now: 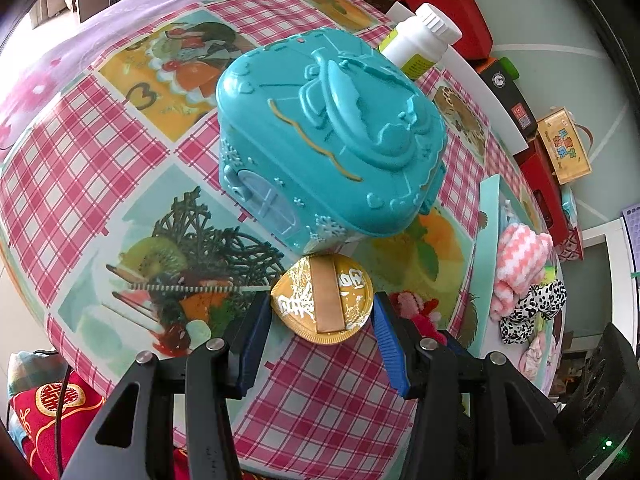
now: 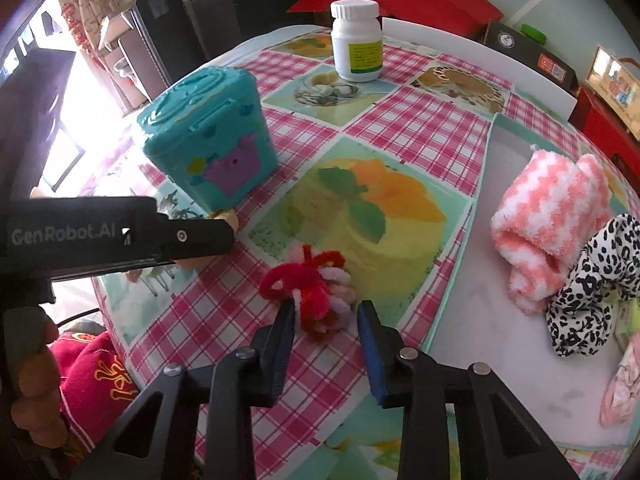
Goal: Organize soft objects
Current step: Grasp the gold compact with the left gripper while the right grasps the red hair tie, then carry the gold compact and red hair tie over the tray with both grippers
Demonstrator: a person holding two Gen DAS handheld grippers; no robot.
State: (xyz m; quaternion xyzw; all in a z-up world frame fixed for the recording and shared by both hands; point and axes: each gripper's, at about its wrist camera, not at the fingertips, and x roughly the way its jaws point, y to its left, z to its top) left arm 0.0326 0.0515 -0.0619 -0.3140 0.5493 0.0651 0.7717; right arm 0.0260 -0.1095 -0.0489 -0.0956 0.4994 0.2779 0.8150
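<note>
- Step in hand, as I judge it: gathering the last loose soft item, a red-and-pink pipe-cleaner bundle [image 2: 316,300], which lies on the checked tablecloth [image 2: 224,320], outside the tray.
- Right gripper [image 2: 326,320] is spread wide, fingers straddling the bundle at about 10 and 2 o'clock of it; the left finger looks to be touching or nearly touching the fuzz, the right one stands just clear. Nothing is grasped.
- Tray [image 2: 460,280], pale with a mint rim, sits at 3 o'clock of the bundle. In it: a pink-and-white fuzzy sock [image 2: 552,216], with a black-and-white spotted cloth [image 2: 588,296] touching it at 5 o'clock, and a pale pink fabric piece [image 2: 622,388] further toward 5 o'clock.
- Next move, by my reading: close on the bundle's thicker middle, lift it, carry it toward 3 o'clock over the rim, and let go on bare tray floor. The loose loops could snag on a finger.
- Left gripper [image 1: 320,336] is also released, its fingers flanking a gold round lid [image 1: 322,298] without gripping it; a teal plastic case [image 1: 332,132] stands at 12 o'clock of that lid.
- Writing: "GenRobot.AI" reads on the left gripper's body in the right wrist view. The gold lid carries white Chinese characters I cannot make out. The white bottle [image 2: 356,40] has a yellow-green label, its text too small to read.
</note>
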